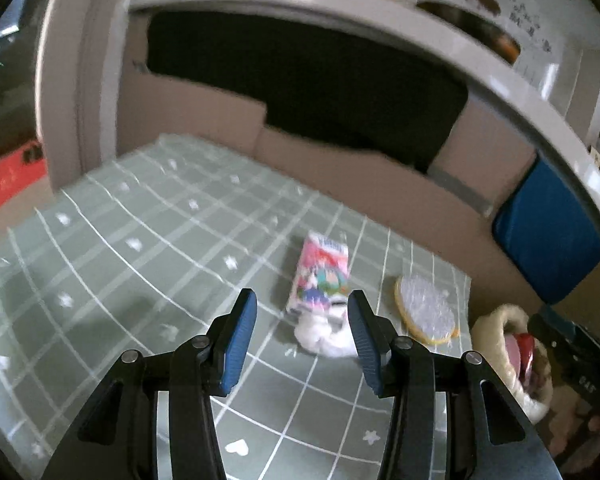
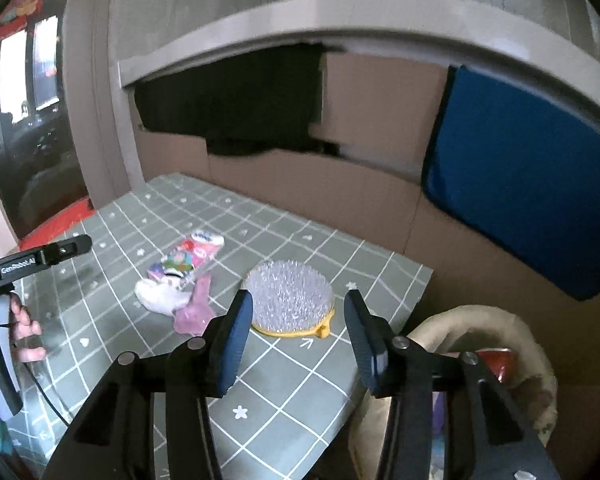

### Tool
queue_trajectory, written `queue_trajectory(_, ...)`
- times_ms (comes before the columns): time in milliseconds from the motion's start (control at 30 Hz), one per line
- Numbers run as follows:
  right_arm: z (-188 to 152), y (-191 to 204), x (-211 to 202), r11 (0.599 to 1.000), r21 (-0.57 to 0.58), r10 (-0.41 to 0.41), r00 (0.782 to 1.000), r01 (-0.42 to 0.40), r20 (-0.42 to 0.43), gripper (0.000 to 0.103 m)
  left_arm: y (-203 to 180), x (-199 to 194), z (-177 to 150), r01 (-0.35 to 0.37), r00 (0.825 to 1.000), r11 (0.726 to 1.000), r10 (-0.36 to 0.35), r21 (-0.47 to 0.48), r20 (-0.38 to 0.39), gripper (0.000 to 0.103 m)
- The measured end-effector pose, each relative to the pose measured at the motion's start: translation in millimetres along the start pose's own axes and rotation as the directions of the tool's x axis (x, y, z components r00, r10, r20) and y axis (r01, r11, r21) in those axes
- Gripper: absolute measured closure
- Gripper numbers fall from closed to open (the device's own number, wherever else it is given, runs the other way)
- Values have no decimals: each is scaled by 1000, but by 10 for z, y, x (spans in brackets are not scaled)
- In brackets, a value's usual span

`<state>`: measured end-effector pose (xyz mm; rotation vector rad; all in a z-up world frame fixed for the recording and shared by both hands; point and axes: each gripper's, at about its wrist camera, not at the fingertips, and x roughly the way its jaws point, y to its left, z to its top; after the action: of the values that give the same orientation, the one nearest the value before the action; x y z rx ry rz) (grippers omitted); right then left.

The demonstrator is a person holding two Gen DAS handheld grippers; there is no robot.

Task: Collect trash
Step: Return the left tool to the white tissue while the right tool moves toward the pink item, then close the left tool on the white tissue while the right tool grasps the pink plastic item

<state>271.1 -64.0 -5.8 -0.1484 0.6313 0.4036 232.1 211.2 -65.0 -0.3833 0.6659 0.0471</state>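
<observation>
A colourful snack wrapper (image 1: 322,276) lies on the green checked tablecloth (image 1: 140,240), with a crumpled white tissue (image 1: 324,336) against its near end. My left gripper (image 1: 302,336) is open and empty, just short of the tissue. In the right wrist view the wrapper (image 2: 188,258), the tissue (image 2: 158,296) and a pink scrap (image 2: 194,312) lie left of my right gripper (image 2: 298,338), which is open and empty above the table's near right part. A cream basket (image 2: 500,320) holding red trash (image 2: 496,360) sits off the table's right edge.
A round spiky brush with a yellow rim (image 2: 290,300) lies just beyond the right gripper; it also shows in the left wrist view (image 1: 426,310). Cardboard (image 2: 340,200) and a blue pad (image 2: 520,184) stand behind the table. The left handheld gripper (image 2: 4,280) shows at the far left.
</observation>
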Motion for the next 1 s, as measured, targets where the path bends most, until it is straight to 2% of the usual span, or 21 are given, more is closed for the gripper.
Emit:
queue_trajectory(200,-124,-57,350,1000,17,26,997,-25,-73,58,-100,414,-167,41,993,999,-37,31,-109,55)
queue_trajectory(500,-261,-87,633,998,38,63,990,-59,-124,58,-191,818,-149,-20,981,999,13,-33,-193,55)
queue_trajectory(567,-257,-71,659,996,38,81,988,-77,-129,58,-178,865,-180,-19,976,998,5,-60,-219,60)
queue_trajectory(600,-245,-55,672,995,35,97,986,-94,-133,58,-182,837,-190,-26,979,998,14,-54,-201,63)
queue_trajectory(633,-236,-28,679,994,30,112,985,-109,-134,58,-188,821,-195,-30,979,999,21,-43,-201,74)
queue_trajectory(833,-163,335,745,979,-29,195,971,-200,-138,58,-18,533,-224,-21,988,997,11,-69,-154,77)
queue_trajectory(1000,-162,680,924,965,-87,227,957,-246,-179,58,216,161,-133,-59,998,994,56,-87,-37,77)
